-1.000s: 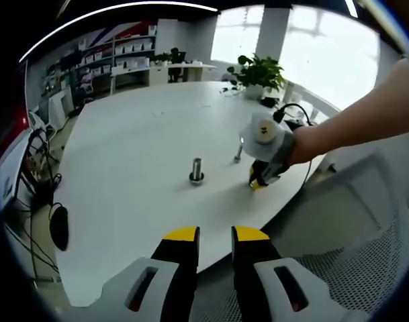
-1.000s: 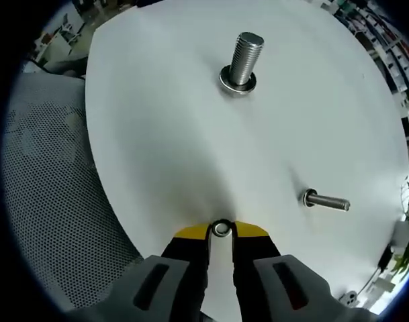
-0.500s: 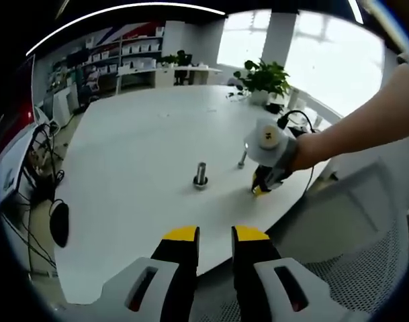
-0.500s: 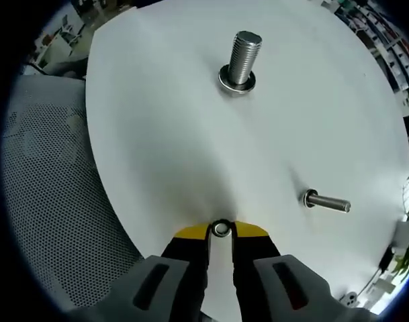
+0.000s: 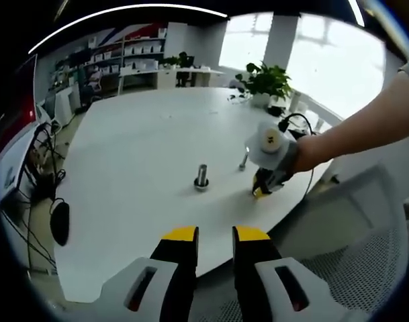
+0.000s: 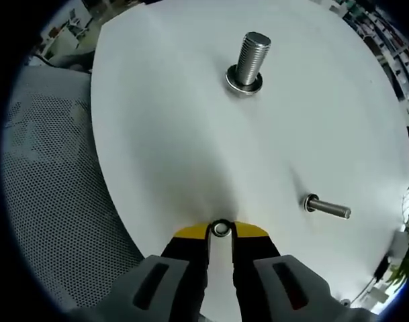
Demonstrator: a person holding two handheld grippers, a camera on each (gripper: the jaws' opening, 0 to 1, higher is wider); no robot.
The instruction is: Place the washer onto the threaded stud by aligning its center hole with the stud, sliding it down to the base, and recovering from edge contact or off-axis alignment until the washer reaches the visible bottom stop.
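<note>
1 white table (image 6: 191, 147) carried 2 threaded studs: a large upright stud (image 6: 250, 59) and a smaller stud (image 6: 327, 208) set apart from it. The right gripper (image 6: 221, 231) was clamped on 1 washer (image 6: 221, 229) near the table edge. The left gripper (image 5: 215, 235) held nothing, jaws slightly parted.

Each claw is showing black jaws w/ yellow tips on pale grey slotted bodies: left claw (image 5: 215, 235), right claw (image 6: 221, 230). Black cable is trailing behind right claw.
</note>
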